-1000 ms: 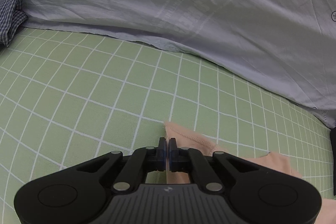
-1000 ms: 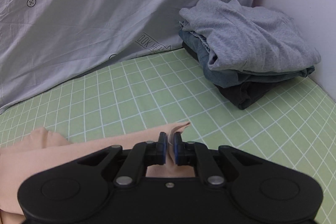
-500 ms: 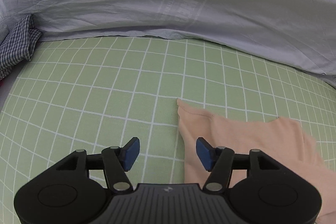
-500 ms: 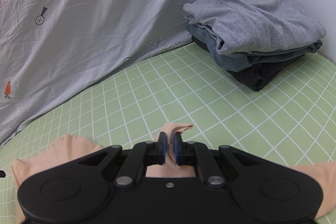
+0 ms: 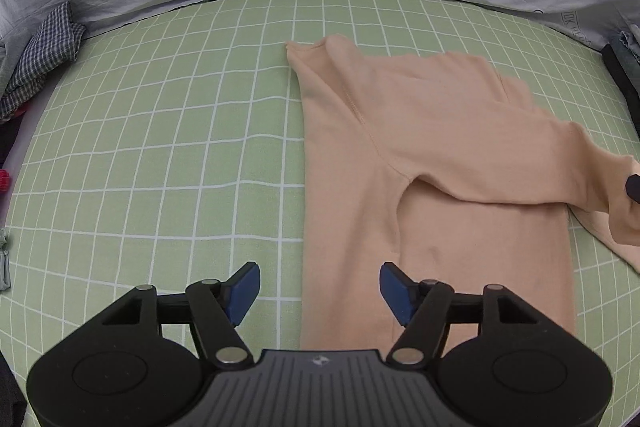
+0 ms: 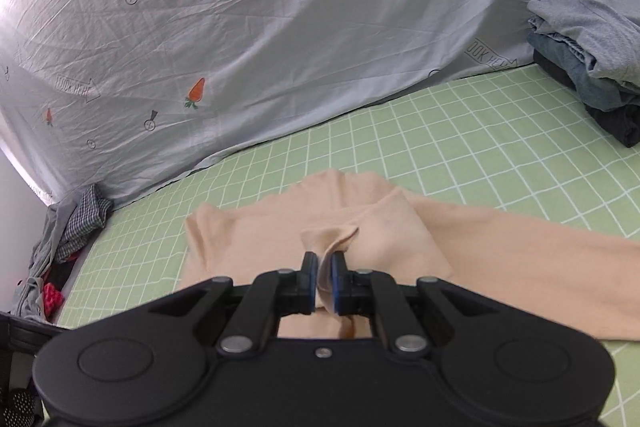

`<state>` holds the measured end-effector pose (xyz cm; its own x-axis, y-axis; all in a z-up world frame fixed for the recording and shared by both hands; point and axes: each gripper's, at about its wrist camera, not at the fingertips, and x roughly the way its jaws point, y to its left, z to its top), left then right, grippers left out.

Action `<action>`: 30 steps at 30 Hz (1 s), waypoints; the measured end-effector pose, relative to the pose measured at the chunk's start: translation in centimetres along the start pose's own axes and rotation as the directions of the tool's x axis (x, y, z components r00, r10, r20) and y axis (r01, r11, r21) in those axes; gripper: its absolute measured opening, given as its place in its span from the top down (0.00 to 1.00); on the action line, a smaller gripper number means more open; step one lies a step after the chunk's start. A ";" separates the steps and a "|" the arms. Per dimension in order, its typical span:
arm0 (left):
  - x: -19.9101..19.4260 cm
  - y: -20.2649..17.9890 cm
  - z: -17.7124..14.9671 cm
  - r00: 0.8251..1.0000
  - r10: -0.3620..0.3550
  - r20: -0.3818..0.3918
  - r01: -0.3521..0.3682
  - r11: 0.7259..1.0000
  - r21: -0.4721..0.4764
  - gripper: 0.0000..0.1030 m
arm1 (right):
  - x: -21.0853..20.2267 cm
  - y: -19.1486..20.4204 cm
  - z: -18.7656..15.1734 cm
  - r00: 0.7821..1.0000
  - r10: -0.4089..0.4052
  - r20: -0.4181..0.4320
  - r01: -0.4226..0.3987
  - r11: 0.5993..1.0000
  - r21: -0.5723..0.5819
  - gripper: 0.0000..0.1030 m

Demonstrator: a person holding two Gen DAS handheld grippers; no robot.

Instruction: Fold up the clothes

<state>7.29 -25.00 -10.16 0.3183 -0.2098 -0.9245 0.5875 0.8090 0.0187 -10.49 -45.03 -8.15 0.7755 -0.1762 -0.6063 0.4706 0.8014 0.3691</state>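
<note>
A peach long-sleeved top [image 5: 432, 155] lies on the green checked sheet [image 5: 160, 147]. My left gripper [image 5: 318, 291] is open and empty above the top's left edge, near its lower part. My right gripper [image 6: 324, 281] is shut on a sleeve end of the peach top [image 6: 332, 239] and holds it lifted over the body of the garment [image 6: 248, 243]. In the left wrist view the held sleeve stretches to the right edge, where a dark tip of the right gripper [image 5: 633, 183] shows.
A grey printed cover [image 6: 280, 27] rises along the back. A stack of folded grey and dark clothes [image 6: 592, 55] sits at the far right. A checked garment and other loose clothes [image 6: 76, 223] lie at the bed's left edge [image 5: 44, 59].
My left gripper has opened, let go of the top's corner and drawn back. My right gripper has carried the sleeve end up and leftward over the garment.
</note>
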 end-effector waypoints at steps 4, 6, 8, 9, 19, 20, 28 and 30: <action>-1.4 -1.2 -2.1 1.000 0.003 0.017 -0.004 0.998 0.056 0.33 | -1.3 1.6 -1.1 0.999 0.050 -0.011 -0.051 0.999 -0.019 0.93; -1.7 -1.8 -3.1 1.000 0.004 0.012 -0.005 0.997 0.079 0.33 | -2.0 2.3 -1.9 0.997 0.070 -0.022 -0.070 0.997 -0.027 0.93; -1.9 -2.3 -4.0 1.000 -0.001 0.007 0.000 0.995 0.100 0.33 | -2.6 2.8 -2.5 0.996 0.087 -0.032 -0.088 0.996 -0.032 0.93; -2.1 -2.5 -4.4 1.000 -0.005 0.004 0.005 0.994 0.110 0.33 | -2.9 3.0 -2.9 0.995 0.097 -0.036 -0.098 0.995 -0.037 0.93; -3.0 -3.8 -7.5 1.000 -0.016 -0.015 0.019 0.985 0.174 0.33 | -5.0 5.6 -6.0 0.976 0.193 -0.100 -0.202 0.975 -0.091 0.93; -3.0 -3.9 -7.8 1.000 -0.016 -0.017 0.019 0.984 0.176 0.33 | -5.1 5.7 -6.2 0.974 0.200 -0.108 -0.211 0.973 -0.092 0.93; -3.7 -3.7 -9.7 1.000 -0.010 -0.024 0.014 0.984 0.176 0.33 | -5.9 7.7 -8.0 0.948 0.265 -0.174 -0.290 0.947 -0.138 0.93; -3.8 -3.4 -10.0 1.000 -0.005 -0.028 0.010 0.986 0.169 0.33 | -6.0 8.1 -8.4 0.943 0.277 -0.187 -0.305 0.941 -0.146 0.93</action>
<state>-3.36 -21.49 -10.49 0.2946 -0.1990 -0.9347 0.7080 0.7024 0.0736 -14.89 -32.70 -7.41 0.7823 0.1626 -0.6013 0.1450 0.8913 0.4296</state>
